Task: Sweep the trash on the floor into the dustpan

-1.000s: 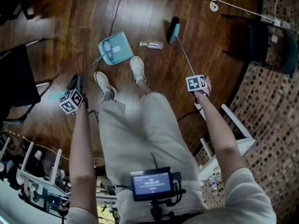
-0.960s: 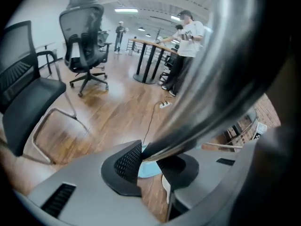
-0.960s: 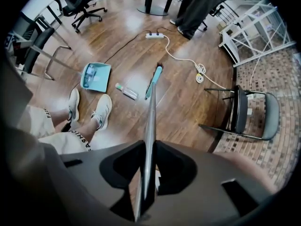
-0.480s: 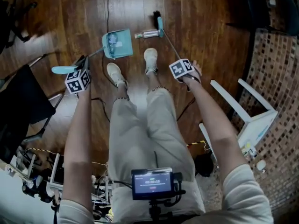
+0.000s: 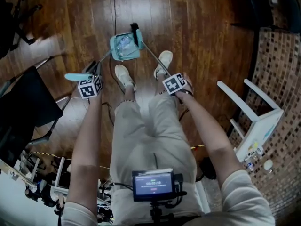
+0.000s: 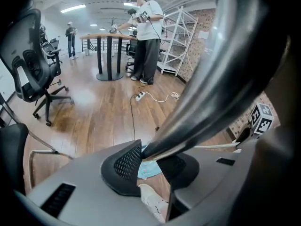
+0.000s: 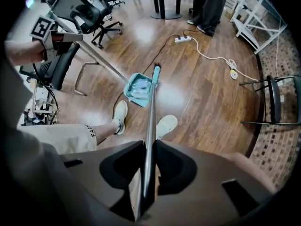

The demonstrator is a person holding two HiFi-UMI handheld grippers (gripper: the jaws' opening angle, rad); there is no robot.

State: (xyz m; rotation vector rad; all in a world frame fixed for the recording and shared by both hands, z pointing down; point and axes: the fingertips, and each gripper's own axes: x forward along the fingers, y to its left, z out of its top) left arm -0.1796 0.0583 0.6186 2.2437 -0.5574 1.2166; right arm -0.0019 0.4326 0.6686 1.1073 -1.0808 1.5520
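Observation:
The teal dustpan rests on the wooden floor in front of the person's shoes. My left gripper is shut on its long metal handle, which runs slantwise between the jaws in the left gripper view. A clear plastic bottle lies inside the pan. The broom's black brush head stands at the pan's right rim. Its thin metal handle runs up to my right gripper, which is shut on it. The right gripper view also shows the dustpan and the teal broom head.
A white shelf frame lies tipped at the right by the brick-patterned floor. A black office chair stands at the left. A dark cable runs across the floor beyond the pan. The person's shoes are just behind the dustpan.
The broom head swept left, from beside the bottle to the dustpan's rim. The bottle went from the floor into the pan. Both grippers shifted with their handles.

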